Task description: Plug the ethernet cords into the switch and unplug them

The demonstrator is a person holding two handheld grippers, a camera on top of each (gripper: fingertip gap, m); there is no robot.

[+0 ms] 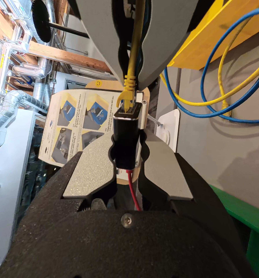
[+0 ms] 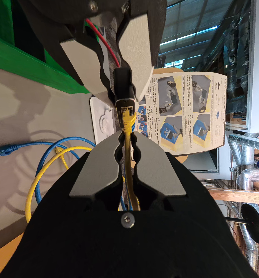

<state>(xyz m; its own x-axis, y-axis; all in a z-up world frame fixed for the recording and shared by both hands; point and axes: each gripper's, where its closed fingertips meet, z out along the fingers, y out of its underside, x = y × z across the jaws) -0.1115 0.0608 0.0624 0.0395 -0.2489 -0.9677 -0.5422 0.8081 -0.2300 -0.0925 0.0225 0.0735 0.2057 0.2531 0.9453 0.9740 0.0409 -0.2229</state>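
My left gripper [image 1: 126,135] is shut on the black switch [image 1: 125,144], pads pressed on both sides, ports facing away from me. A red cord [image 1: 133,192] leaves the switch's near end. My right gripper [image 2: 127,135] is shut on the yellow ethernet cord [image 2: 128,158] just behind its plug [image 2: 126,118], which sits in a port of the switch [image 2: 122,85]. In the left wrist view the right gripper [image 1: 130,81] comes in from above with the yellow plug [image 1: 128,97] at the port. A blue cord [image 2: 134,121] shows just behind the yellow plug.
Loose blue [image 1: 202,90] and yellow [image 1: 220,84] cords lie coiled on the grey table [image 1: 216,150]. A yellow box [image 1: 216,37] and a green box [image 1: 238,210] flank it. An instruction sheet [image 1: 74,120] on a wooden board and a white stand [image 1: 169,127] are behind the switch. My hands' fingertips stand some 5 centimetres from each other.
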